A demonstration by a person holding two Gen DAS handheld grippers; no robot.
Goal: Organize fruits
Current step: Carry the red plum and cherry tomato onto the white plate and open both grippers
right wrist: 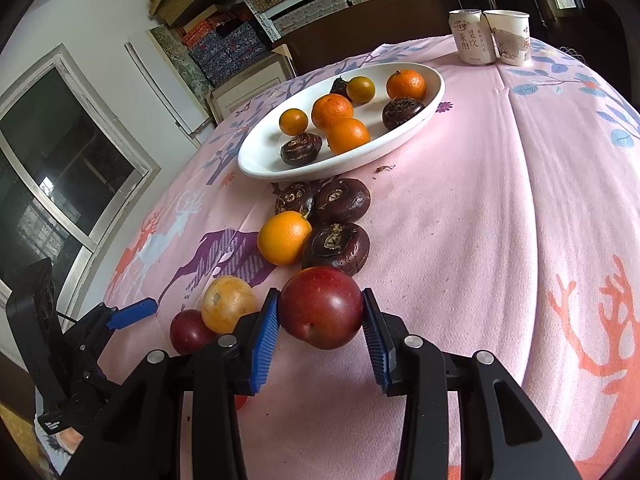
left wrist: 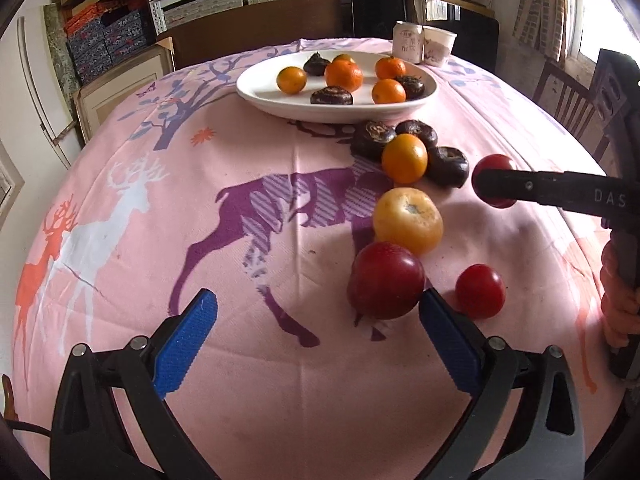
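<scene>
My right gripper point(right wrist: 320, 316) is shut on a red plum point(right wrist: 321, 307), held just above the cloth; it also shows in the left wrist view point(left wrist: 495, 181) at the right. My left gripper point(left wrist: 318, 332) is open and empty, its right finger beside a big red plum point(left wrist: 386, 280). A yellow-orange fruit point(left wrist: 408, 220), a small red plum point(left wrist: 480, 290), an orange point(left wrist: 404, 158) and three dark water chestnuts point(left wrist: 448, 166) lie loose on the pink cloth. The white oval plate point(left wrist: 256, 92) at the back holds several oranges and water chestnuts.
A drink can point(right wrist: 472, 36) and a paper cup point(right wrist: 512, 36) stand behind the plate at the table's far edge. A wooden chair point(left wrist: 568, 100) stands at the right. Shelves with boxes line the back wall.
</scene>
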